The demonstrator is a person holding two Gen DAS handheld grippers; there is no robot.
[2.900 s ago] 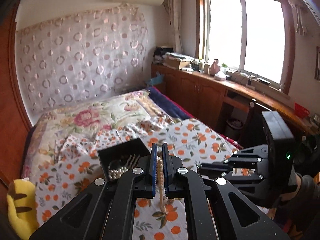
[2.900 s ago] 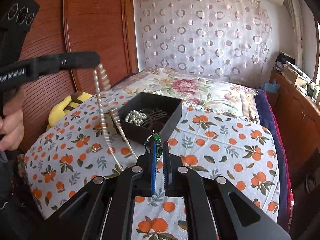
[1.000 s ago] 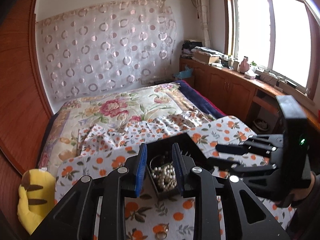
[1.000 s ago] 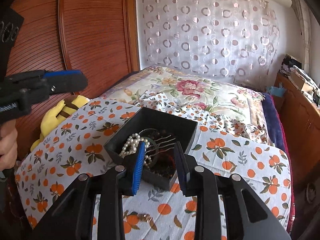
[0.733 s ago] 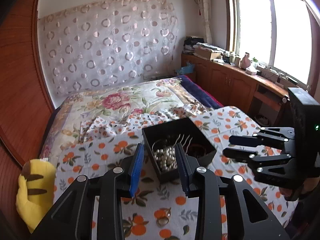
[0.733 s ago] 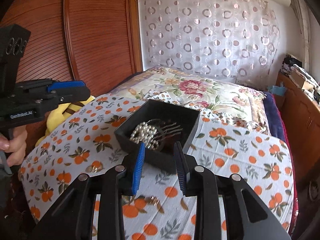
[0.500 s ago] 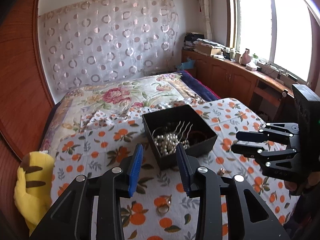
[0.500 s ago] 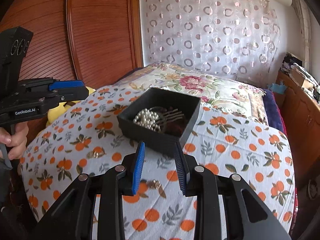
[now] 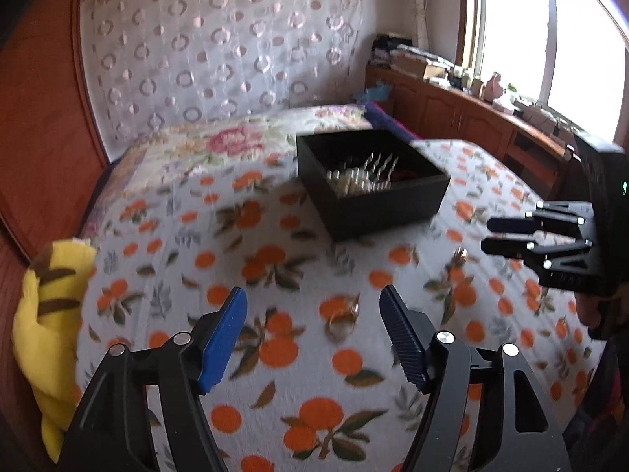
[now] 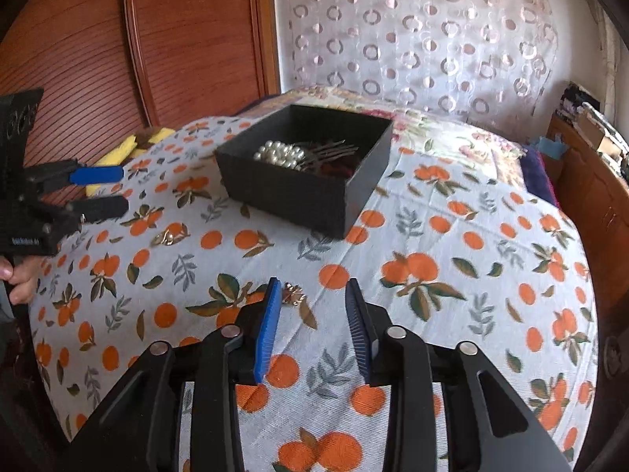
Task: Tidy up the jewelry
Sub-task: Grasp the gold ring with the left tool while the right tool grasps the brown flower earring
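Left hand-held gripper: released, jaws spread wide, nothing between them. It hangs low over the orange-print cloth that covers the bed, with a gold ring lying on the cloth just ahead of the gap between its blue pads. The ring is motion-blurred in the left wrist view.

Right hand-held gripper: released, jaws parted, holding nothing. A small gold ornament lies on the cloth just beside the tip of its left finger; contact cannot be determined.

Black box: sits on the cloth beyond both grippers, lid off. Inside lie a heap of pearl beads toward the left and a pronged hair comb beside them.

A further gold piece lies on the cloth near the left gripper's tips, as seen from the right wrist view.

Yellow plush toy: at the bed's left edge, against the wooden headboard.
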